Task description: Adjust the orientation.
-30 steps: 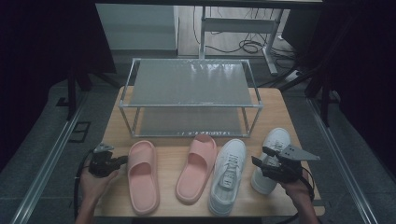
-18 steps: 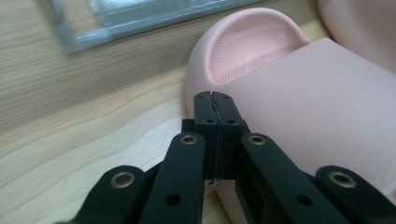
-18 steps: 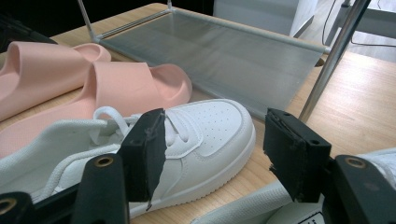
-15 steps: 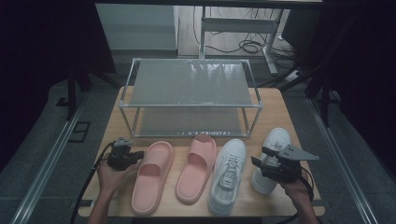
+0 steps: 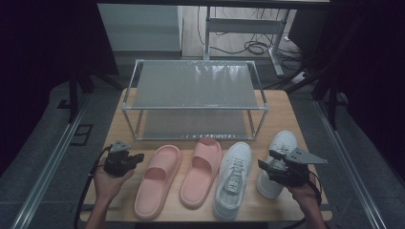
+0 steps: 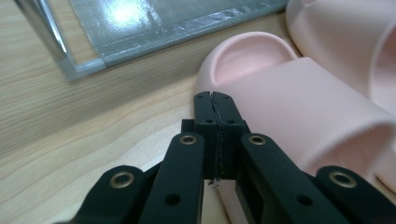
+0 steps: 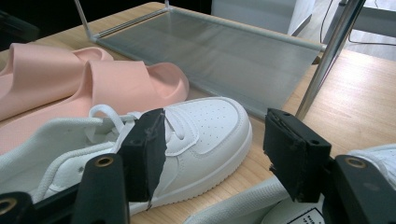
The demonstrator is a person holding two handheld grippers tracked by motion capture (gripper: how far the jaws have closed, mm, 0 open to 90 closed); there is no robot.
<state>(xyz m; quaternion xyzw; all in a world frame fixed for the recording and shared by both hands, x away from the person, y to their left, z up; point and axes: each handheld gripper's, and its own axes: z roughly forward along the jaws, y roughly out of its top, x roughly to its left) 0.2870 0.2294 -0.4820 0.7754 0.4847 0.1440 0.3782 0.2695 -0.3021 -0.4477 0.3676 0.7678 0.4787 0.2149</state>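
Two pink slippers lie side by side, the left one [image 5: 157, 183] slanted, the right one [image 5: 203, 171] beside it. My left gripper [image 5: 140, 157] is shut with nothing in it. In the left gripper view its tips [image 6: 215, 99] rest at the rim of the left pink slipper [image 6: 299, 93]; I cannot tell whether they touch. A white sneaker [image 5: 234, 179] lies right of the slippers, and a second sneaker [image 5: 282, 143] is partly under my right gripper [image 5: 266, 160]. The right gripper [image 7: 215, 140] stands open above the first sneaker [image 7: 205, 126], holding nothing.
A two-shelf metal rack [image 5: 196, 90] stands across the back of the wooden table [image 5: 282, 109]; its lower shelf [image 7: 219, 51] reaches close to the shoes. Its front post [image 7: 329, 56] stands near the right gripper. Cables lie on the floor [image 5: 253, 45] behind.
My left hand has moved right and forward to the left pink slipper. That slipper's far end has swung toward the other slipper, so it now lies slanted. The right hand has stayed still.
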